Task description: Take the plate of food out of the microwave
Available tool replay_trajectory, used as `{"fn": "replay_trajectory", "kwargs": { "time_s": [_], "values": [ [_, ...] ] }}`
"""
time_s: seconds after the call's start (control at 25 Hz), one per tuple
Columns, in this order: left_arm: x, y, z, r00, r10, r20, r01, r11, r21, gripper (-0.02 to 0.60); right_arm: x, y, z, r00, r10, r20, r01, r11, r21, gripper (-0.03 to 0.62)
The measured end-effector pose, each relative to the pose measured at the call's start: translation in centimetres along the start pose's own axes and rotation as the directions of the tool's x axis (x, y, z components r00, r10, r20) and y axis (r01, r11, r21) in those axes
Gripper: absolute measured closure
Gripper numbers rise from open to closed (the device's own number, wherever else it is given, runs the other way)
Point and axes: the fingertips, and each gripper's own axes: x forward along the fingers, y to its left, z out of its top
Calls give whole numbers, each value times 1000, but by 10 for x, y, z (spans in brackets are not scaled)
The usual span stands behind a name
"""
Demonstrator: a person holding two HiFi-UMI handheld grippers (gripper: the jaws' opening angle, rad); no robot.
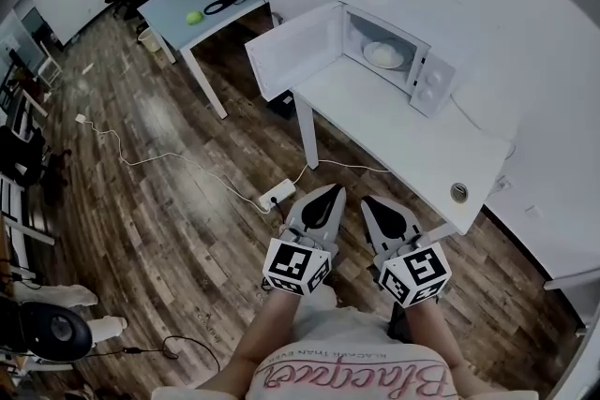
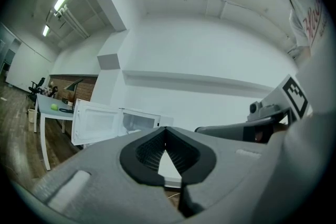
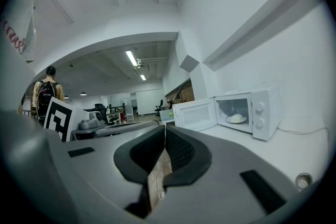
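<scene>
As microwave (image 1: 424, 75) stands open, plate (image 1: 383, 55) inside

The left hand-held gripper (image 1: 330, 192) and the right hand-held gripper (image 1: 372, 200) look alike. Each has a smooth light grey plastic shell that tapers to a point, with black lining along its inner edges. Seen close, the black pads (image 2: 149, 153) are finely ribbed and set in a thick, rounded black rim. The right shell carries a dark rectangular slot (image 3: 258, 184) on its top face. Behind the shells sit the left cube (image 1: 297, 265) and the right cube (image 1: 414, 274), white with bold black square markers. The person wears a white shirt (image 1: 356, 359) with pink cursive lettering.
</scene>
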Motion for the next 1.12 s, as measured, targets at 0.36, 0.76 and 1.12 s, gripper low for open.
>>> {"fn": "replay_trajectory", "kwargs": {
  "time_s": [0.36,0.76,1.12],
  "values": [
    [39,44,8,996,-85,-3,85,996,-3,577,52,-19,12,997,-71,18,71,997,0,580],
    [64,79,14,984,-180,-12,180,984,2,577,97,-28,24,988,-151,42,151,988,12,580],
    [80,90,12,976,-217,-6,216,976,-23,577,109,-34,27,982,-184,37,184,983,-3,580]
  ]
}}
